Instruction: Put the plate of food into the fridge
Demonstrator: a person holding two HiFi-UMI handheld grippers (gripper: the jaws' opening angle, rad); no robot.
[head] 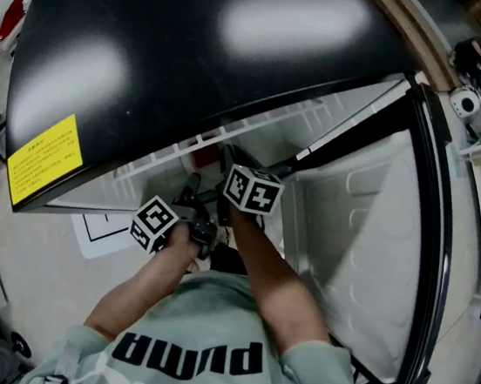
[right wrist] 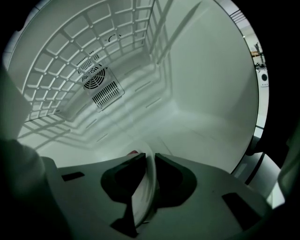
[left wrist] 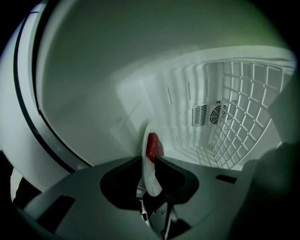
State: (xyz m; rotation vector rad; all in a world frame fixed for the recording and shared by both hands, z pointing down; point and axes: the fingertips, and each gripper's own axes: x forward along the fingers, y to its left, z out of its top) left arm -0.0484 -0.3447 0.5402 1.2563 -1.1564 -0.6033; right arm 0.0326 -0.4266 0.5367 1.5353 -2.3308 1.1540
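A white plate (left wrist: 149, 174) with a red piece of food (left wrist: 153, 145) is held edge-on between the jaws of my left gripper (left wrist: 149, 159), which is shut on its rim. My right gripper (right wrist: 149, 159) is shut on the same plate (right wrist: 145, 192) at its other side; a bit of red food (right wrist: 133, 152) peeks over the rim. Both grippers reach inside the white fridge compartment (right wrist: 187, 84). In the head view the left gripper (head: 155, 224) and right gripper (head: 252, 190) show only as marker cubes under the black fridge top (head: 197, 58); the plate is hidden there.
A wire shelf grid (left wrist: 243, 112) and a round fan vent (left wrist: 218, 112) line the back of the compartment; the same vent (right wrist: 96, 77) shows in the right gripper view. The open fridge door (head: 374, 248) stands at the right. A yellow label (head: 44, 159) is on the black top.
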